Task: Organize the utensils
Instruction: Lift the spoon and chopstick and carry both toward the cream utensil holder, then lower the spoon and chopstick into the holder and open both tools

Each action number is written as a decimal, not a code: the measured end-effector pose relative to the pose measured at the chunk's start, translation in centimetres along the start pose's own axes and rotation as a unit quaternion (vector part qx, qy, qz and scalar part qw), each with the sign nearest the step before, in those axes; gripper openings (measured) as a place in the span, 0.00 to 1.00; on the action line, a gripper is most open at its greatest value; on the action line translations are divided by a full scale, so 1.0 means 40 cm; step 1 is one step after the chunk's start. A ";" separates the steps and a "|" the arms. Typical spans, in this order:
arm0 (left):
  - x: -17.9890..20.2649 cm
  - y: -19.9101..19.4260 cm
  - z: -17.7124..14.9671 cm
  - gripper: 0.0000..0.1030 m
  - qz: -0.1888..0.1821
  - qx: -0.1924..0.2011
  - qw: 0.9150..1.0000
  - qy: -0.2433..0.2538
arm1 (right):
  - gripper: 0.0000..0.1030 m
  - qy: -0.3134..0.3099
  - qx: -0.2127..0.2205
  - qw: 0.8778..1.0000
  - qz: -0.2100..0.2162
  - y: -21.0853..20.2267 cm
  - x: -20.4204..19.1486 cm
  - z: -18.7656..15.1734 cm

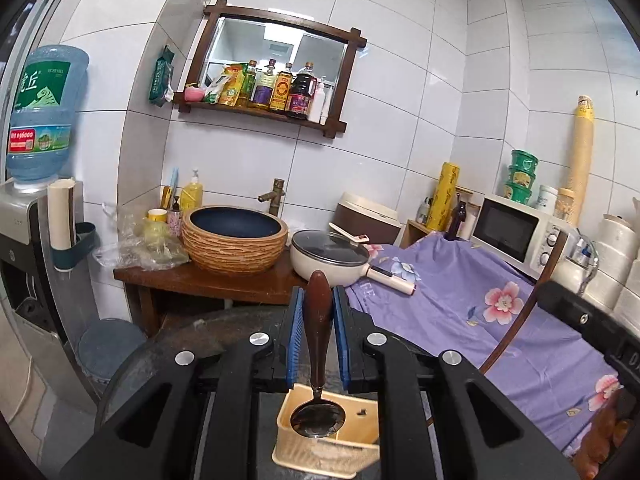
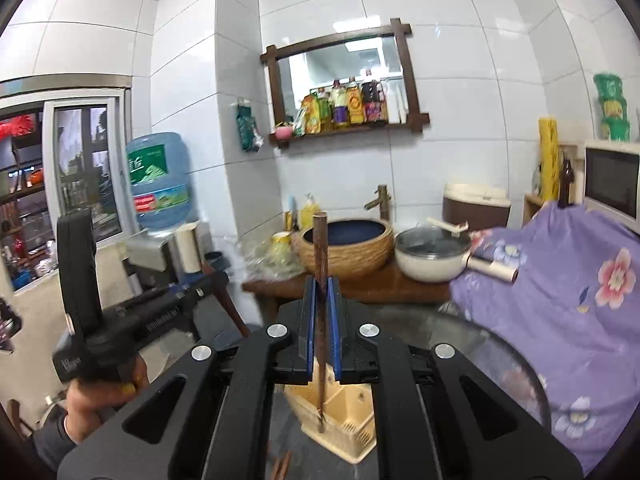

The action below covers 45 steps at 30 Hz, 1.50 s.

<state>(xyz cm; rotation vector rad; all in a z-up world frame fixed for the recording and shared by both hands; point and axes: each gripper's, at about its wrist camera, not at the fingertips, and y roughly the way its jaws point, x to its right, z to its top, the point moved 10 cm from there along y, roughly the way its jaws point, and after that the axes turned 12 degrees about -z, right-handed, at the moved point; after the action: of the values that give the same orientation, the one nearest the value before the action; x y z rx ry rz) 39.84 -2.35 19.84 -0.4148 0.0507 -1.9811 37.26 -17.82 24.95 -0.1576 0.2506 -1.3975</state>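
Observation:
My left gripper (image 1: 319,304) is shut on a spoon (image 1: 318,360) with a brown wooden handle; its metal bowl hangs down over the cream utensil caddy (image 1: 352,452) on the dark round table (image 1: 160,360). My right gripper (image 2: 321,300) is shut on a brown chopstick (image 2: 320,248), held upright with its lower tip reaching down into the cream caddy (image 2: 352,428). The left gripper and the hand holding it show at the left of the right wrist view (image 2: 100,340).
More brown chopsticks (image 2: 280,468) lie on the table below the caddy. Behind are a wooden stand with a woven basin (image 1: 235,238) and a lidded cream pan (image 1: 332,258). A purple floral cloth (image 1: 500,320) covers the counter at right, with a microwave (image 1: 516,234).

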 end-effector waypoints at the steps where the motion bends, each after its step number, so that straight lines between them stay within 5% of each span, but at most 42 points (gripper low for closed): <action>1: -0.004 0.020 -0.002 0.14 0.005 -0.001 1.000 0.000 | 0.07 0.000 0.001 1.000 -0.004 0.013 0.002 0.001; 12: -0.055 0.159 -0.143 0.14 0.025 -0.045 0.999 0.000 | 0.07 0.000 -0.055 0.998 -0.037 0.205 0.034 -0.181; 21: -0.080 0.209 -0.253 0.14 0.033 -0.085 0.996 0.005 | 0.07 -0.007 -0.084 0.995 -0.047 0.261 0.043 -0.299; 45: -0.104 0.294 -0.395 0.14 0.044 -0.155 0.987 0.000 | 0.07 0.014 -0.082 0.994 -0.065 0.284 0.085 -0.315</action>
<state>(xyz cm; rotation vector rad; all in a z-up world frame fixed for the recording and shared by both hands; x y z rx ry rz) 46.76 -6.16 1.32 -0.6016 0.3755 -1.8898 45.24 -18.80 9.63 -0.2950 0.3834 -1.5096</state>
